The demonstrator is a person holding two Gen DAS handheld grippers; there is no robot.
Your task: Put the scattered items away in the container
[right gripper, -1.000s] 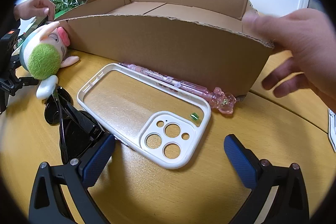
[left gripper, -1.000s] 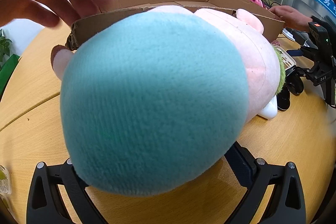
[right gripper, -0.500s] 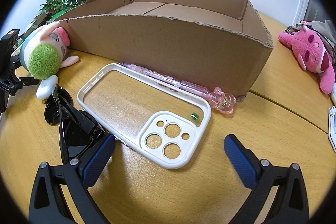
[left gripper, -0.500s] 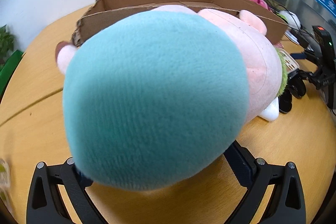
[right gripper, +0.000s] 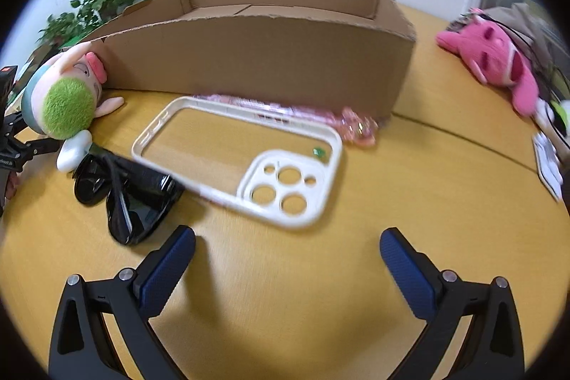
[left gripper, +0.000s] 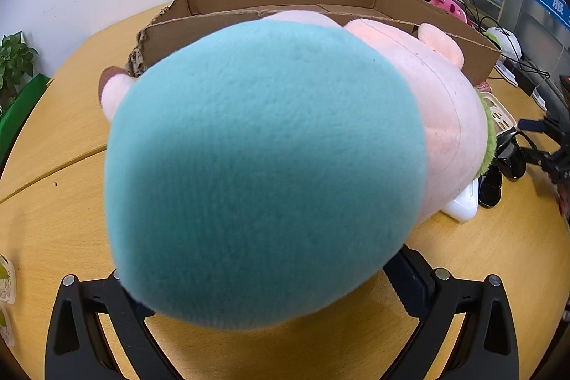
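Plush pig held beside the box
Left gripper (left gripper: 274,287) fingers clamp the plush pig (left gripper: 263,173) before the cardboard box (right gripper: 270,59); right gripper (right gripper: 286,255) fingers spread wide, empty, over the tabletop (right gripper: 409,202) near the phone case (right gripper: 245,159).

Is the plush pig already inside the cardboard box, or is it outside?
Outside. The plush pig rests on the table against the cardboard box, at its outer wall, with the left gripper around its teal end.
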